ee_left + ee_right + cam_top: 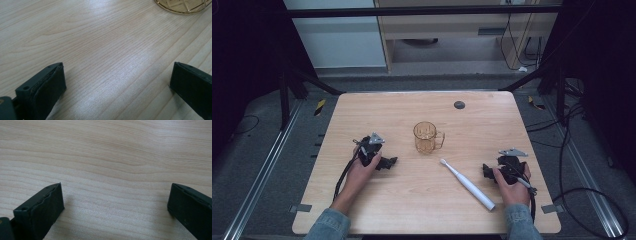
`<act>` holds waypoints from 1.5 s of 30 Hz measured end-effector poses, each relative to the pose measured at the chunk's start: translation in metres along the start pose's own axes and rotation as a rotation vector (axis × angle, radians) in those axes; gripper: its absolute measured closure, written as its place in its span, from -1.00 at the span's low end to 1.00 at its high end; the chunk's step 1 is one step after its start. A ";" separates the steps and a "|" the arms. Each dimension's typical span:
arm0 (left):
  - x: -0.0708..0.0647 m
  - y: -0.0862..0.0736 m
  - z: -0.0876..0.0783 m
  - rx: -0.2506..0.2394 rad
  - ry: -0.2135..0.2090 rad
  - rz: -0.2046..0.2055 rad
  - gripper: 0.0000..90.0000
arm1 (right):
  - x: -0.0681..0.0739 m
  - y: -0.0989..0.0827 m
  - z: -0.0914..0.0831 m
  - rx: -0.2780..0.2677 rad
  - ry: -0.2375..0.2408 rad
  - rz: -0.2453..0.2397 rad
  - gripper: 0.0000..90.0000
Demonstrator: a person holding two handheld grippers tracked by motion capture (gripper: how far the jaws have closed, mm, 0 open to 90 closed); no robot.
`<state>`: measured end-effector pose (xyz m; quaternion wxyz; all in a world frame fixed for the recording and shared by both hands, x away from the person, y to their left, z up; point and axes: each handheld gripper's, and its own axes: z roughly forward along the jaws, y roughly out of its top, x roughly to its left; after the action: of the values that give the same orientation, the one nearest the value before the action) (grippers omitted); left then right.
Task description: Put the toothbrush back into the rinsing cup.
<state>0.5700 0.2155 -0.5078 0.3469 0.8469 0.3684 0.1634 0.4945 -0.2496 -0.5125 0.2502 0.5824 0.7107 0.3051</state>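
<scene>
Two grippers on counter, both jaws spread wide, nothing held. Left gripper near left-centre, well clear of left edge. Right gripper close to right edge, little room on that side. Amber mug upright at centre, handle toward right, between both grippers. White electric toothbrush flat, diagonal, just beside right gripper. Far half of counter bare save dark round disc. No readable writing.
</scene>
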 end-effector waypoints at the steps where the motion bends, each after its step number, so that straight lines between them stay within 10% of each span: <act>1: 0.000 0.000 0.000 0.000 0.000 0.000 -1.00 | 0.000 0.000 0.000 0.001 0.003 -0.001 -0.99; 19: 0.000 0.000 0.000 -0.001 -0.001 -0.001 -1.00 | -0.002 0.000 -0.009 0.007 0.081 -0.021 -0.81; 32: 0.000 0.000 0.000 0.001 0.000 0.000 -1.00 | 0.038 0.014 -0.064 0.045 0.171 -0.185 -0.63; 45: 0.000 0.000 0.000 0.000 -0.001 -0.002 -1.00 | 0.082 0.027 -0.067 0.205 0.193 -0.379 -0.60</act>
<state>0.5701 0.2154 -0.5078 0.3473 0.8467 0.3688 0.1629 0.4488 -0.1753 -0.4468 0.1733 0.4291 0.8553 0.2332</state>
